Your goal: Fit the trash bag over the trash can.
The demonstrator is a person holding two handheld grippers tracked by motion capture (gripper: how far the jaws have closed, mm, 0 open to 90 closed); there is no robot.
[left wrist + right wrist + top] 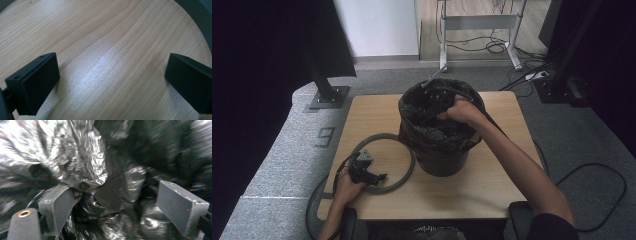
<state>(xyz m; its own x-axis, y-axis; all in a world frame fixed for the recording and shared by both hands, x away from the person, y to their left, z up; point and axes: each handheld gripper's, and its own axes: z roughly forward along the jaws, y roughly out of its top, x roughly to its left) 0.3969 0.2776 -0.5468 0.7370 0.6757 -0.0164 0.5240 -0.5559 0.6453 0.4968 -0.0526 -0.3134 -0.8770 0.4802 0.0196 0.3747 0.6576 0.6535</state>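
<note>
With the right gripper [112,202] fingers spread wide inside the bin [439,127] at counter [492,185] centre, press the bag [82,165] down evenly; left gripper [110,82], fingers wide, idles at 8 o'clock inside the ring [404,172].

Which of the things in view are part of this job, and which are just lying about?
In the job:
bin
black liner
grey ring
right gripper, open inside the liner
left gripper, open over the table

Lying about:
floor cables
metal stand
</note>
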